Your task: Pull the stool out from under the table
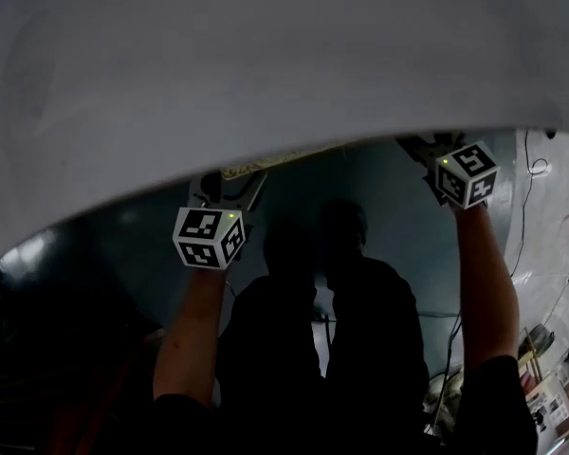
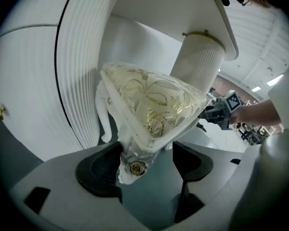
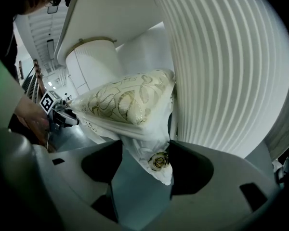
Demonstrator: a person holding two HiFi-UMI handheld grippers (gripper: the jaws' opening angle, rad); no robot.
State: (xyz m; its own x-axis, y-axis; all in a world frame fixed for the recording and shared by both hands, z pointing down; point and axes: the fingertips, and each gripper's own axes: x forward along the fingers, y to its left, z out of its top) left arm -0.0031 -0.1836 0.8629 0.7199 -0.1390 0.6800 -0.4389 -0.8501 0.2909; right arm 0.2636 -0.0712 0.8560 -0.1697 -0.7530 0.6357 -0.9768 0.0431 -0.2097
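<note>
The stool (image 2: 154, 109) has a cream cushion with gold leaf patterns and white carved legs, and it stands under the white table (image 1: 266, 64). In the head view only a sliver of the stool (image 1: 266, 164) shows below the table's edge. My left gripper (image 2: 147, 165) is open round one corner of the seat. A gold rose ornament (image 2: 136, 168) lies against its left jaw, with a gap to the other jaw. My right gripper (image 3: 144, 165) is open round the opposite corner of the stool (image 3: 125, 100), which rests against its right jaw only.
A fluted white column (image 2: 200, 57) holds up the table behind the stool. A broad ribbed white panel (image 3: 216, 71) stands close beside the right gripper, and the same kind of panel (image 2: 82, 81) flanks the left. The floor (image 1: 389, 216) is dark and glossy.
</note>
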